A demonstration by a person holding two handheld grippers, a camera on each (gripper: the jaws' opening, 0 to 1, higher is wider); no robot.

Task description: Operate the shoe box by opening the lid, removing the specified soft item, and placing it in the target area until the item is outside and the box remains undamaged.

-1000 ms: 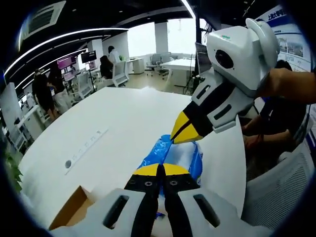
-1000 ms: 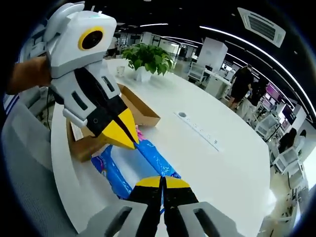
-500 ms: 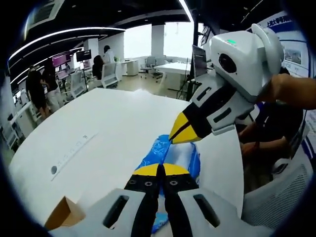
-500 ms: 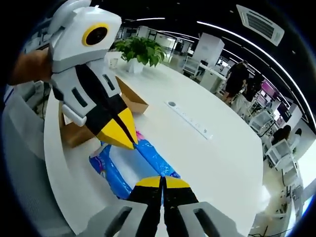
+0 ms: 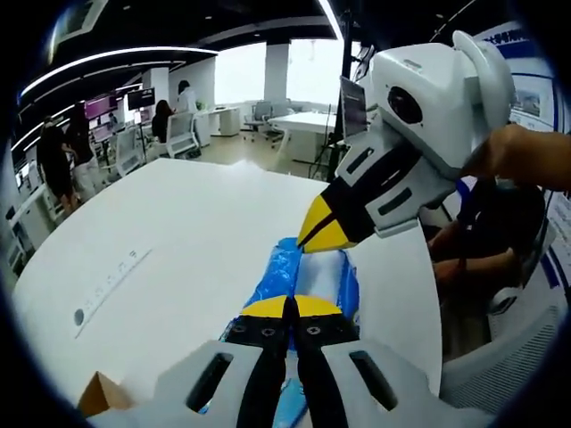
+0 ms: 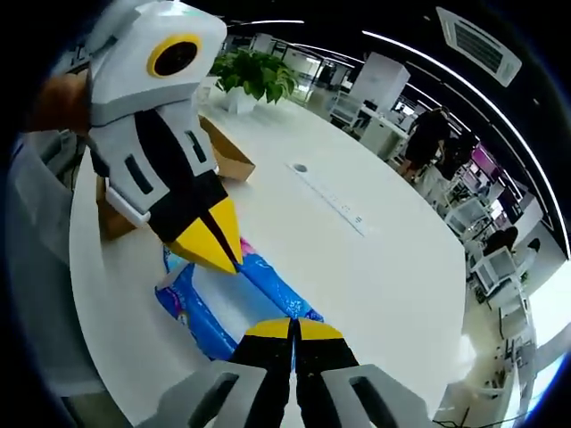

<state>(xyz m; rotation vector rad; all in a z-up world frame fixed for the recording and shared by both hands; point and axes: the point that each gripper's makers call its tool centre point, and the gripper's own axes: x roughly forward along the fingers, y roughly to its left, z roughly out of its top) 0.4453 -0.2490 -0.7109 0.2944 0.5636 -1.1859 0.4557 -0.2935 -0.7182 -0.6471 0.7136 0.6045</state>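
Currently both tongs, left (image 5: pixel 287 306) and right (image 6: pixel 290 327), clamp opposite ends of the blue soft package (image 6: pixel 210 308), suspending it over the white surface (image 6: pixel 375 267) beyond the cardboard shoe box (image 6: pixel 223 156).

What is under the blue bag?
The white table lies under the blue bag. Both grippers pinch its ends. Whatever is beneath its middle is covered.

Soft blue plastic-wrapped item (image 5: pixel 308 276) lies stretched flat on the white table; open cardboard shoe box (image 6: pixel 225 159) sits beyond it.
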